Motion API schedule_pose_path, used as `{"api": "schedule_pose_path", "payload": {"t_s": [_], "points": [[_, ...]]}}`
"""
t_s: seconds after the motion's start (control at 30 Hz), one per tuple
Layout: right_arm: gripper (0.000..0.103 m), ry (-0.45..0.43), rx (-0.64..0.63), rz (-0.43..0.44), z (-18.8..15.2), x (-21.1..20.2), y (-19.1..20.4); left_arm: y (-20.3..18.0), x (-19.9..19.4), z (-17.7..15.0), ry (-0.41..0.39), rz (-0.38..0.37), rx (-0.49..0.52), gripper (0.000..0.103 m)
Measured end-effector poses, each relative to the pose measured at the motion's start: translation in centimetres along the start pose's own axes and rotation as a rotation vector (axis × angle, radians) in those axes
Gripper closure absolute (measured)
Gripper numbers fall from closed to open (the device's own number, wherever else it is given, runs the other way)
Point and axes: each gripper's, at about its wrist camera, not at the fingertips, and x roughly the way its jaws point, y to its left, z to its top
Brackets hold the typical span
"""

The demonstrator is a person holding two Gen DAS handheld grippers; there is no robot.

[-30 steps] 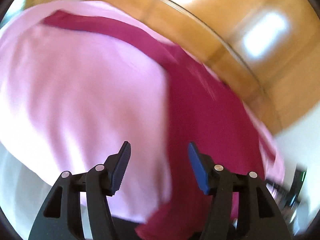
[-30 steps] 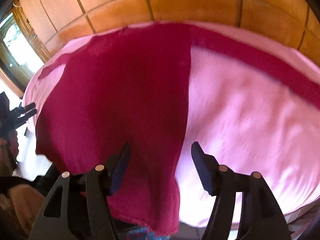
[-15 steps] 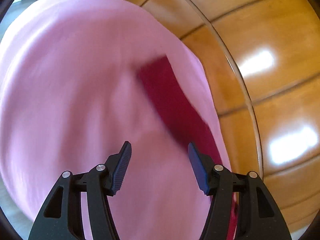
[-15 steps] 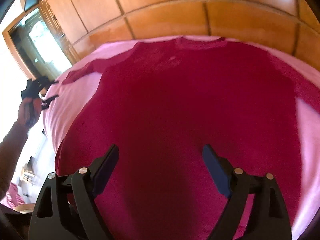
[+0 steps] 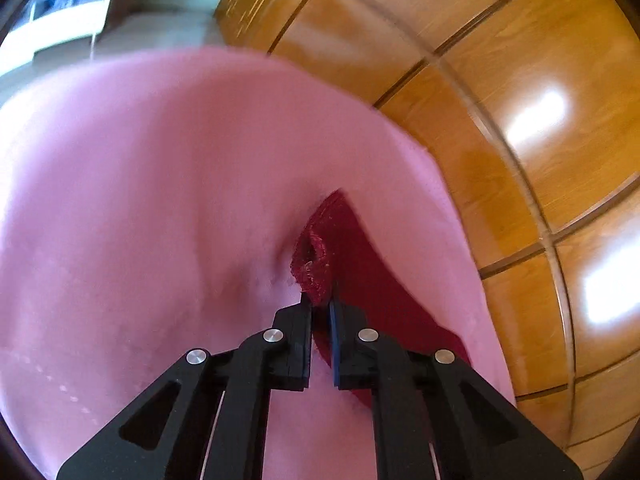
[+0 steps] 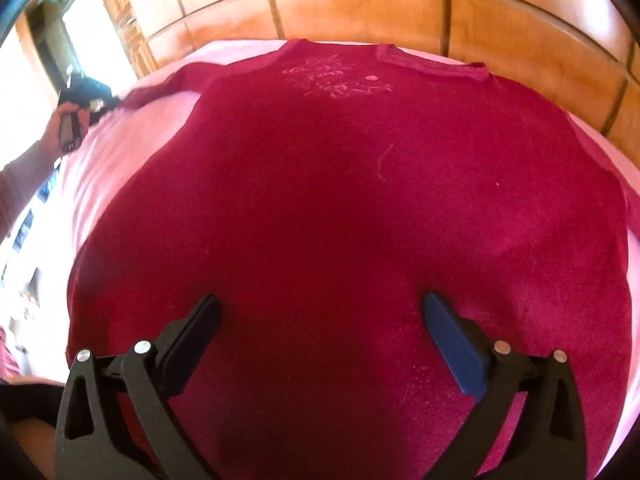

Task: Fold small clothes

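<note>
A dark red long-sleeved shirt (image 6: 340, 200) lies spread flat on a pink sheet (image 6: 120, 140), neck and pale print (image 6: 336, 78) at the far side. My right gripper (image 6: 320, 312) hovers over the lower body of the shirt. Its jaws are opening wide and the pads press on nothing. In the left wrist view one sleeve (image 5: 360, 272) runs along the sheet's right edge. My left gripper (image 5: 320, 304) is shut on its cuff (image 5: 314, 268), which bunches up just past the fingertips. The right wrist view shows that gripper (image 6: 116, 100) at far left, at the sleeve's end.
Glossy wooden panels (image 5: 520, 120) rise close behind the pink sheet (image 5: 160, 200) and fill the back of the right wrist view (image 6: 360, 4). A hand (image 6: 66, 124) and sleeved forearm hold the left tool. A bright doorway and floor lie beyond the sheet's left end.
The left gripper swung along the sheet to the sleeve's end and shut on the cuff. The right gripper moved over the shirt's body, came lower, and its jaws spread wider.
</note>
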Motion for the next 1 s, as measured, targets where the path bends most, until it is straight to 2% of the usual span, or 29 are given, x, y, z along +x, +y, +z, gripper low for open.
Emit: {"api": "schedule_pose_path", "payload": {"t_s": [0.1,0.13,0.17,0.3,0.33,0.4,0.43,0.47,0.6,0.7,0.73,0.83,0.9,0.97,1.0], "points": [[0.002,-0.008,0.004,0.000,-0.1,-0.2,-0.3,0.8,-2.7,0.1,-0.069,0.005,0.029,0.098],[0.002,-0.017,0.005,-0.004,-0.2,-0.1,-0.2,1.2,-3.2,0.0,-0.084,0.027,0.035,0.098],[0.002,-0.026,0.005,-0.008,-0.3,-0.1,-0.2,2.0,-3.5,-0.1,-0.085,0.089,0.054,0.098],[0.002,-0.048,0.009,-0.020,-0.4,0.0,-0.3,3.8,-2.0,-1.4,0.004,0.188,0.107,0.097],[0.002,-0.049,0.008,-0.023,-0.4,0.0,-0.4,3.4,-2.1,-1.6,-0.012,0.205,0.127,0.094],[0.002,-0.055,0.012,-0.029,-0.4,0.0,-0.4,2.6,-2.9,-1.9,-0.025,0.221,0.121,0.067],[0.002,-0.060,0.012,-0.030,-0.4,0.0,-0.4,2.0,-3.8,-2.3,-0.045,0.195,0.098,0.046],[0.002,-0.066,0.012,-0.033,-0.5,-0.1,-0.4,1.4,-4.7,-2.8,-0.068,0.165,0.095,0.044],[0.002,-0.078,0.015,-0.056,-0.5,-0.3,0.1,-4.1,-6.7,-6.8,-0.053,0.019,0.254,0.044],[0.003,-0.074,0.027,-0.045,0.0,-1.2,-0.1,-9.3,-7.7,-12.6,0.041,-0.145,0.411,0.044],[0.004,-0.099,0.049,-0.049,0.3,-2.0,-0.6,-10.4,-7.7,-13.8,0.073,-0.176,0.445,0.044],[0.005,-0.165,0.111,-0.086,0.8,-4.0,-2.7,-14.5,-8.6,-20.6,0.188,-0.294,0.600,0.044],[0.005,-0.178,0.157,-0.148,0.6,-4.7,-4.6,-15.9,-9.0,-24.8,0.254,-0.295,0.692,0.044],[0.005,-0.186,0.195,-0.240,-0.2,-5.5,-6.6,-15.7,-9.6,-27.7,0.272,-0.223,0.745,0.044],[0.005,-0.198,0.218,-0.268,-0.7,-6.0,-7.6,-15.0,-10.0,-28.5,0.270,-0.214,0.741,0.044]]}}
